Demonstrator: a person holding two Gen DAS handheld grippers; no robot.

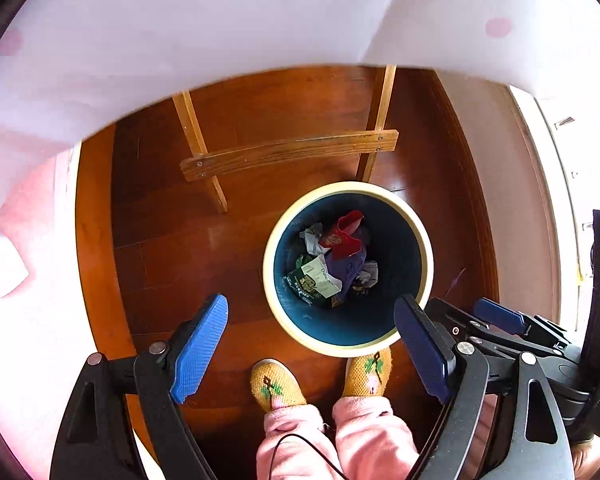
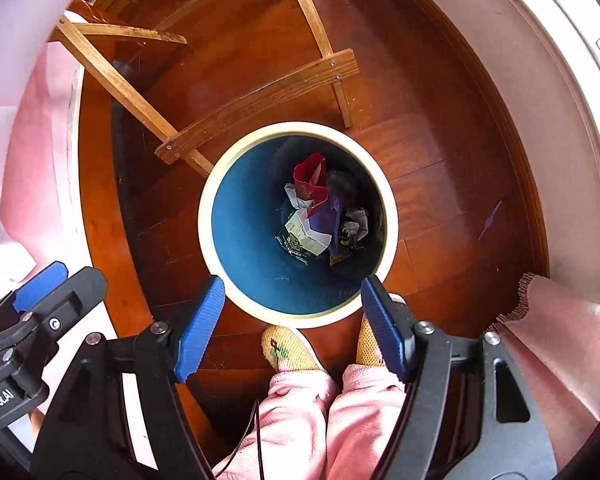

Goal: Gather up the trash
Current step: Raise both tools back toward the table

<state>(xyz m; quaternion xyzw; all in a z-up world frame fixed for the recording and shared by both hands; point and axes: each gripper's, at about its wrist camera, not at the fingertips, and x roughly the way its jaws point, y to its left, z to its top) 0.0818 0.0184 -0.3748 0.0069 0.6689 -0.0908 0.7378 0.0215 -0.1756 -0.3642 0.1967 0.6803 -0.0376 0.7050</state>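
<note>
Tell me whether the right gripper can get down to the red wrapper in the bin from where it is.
Probably yes. The right gripper is open and empty above the bin, whose mouth has no lid. The red wrapper lies on top of the trash, though deep inside, so it means a long reach down.

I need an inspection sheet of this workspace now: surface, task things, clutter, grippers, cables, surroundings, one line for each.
Surface: dark brown wooden floor, glossy.
Job's things: round bin with cream rim and dark blue inside, upright; crumpled wrappers lie at its bottom, among them a red packet.
Clutter: small purple scrap on the floor beside the bin.
Grippers: left gripper and right gripper both open, holding nothing, above the bin.
Cables: thin black cable over pink trousers.
Surroundings: light wooden frame behind the bin; yellow knitted slippers at its near edge.
</note>
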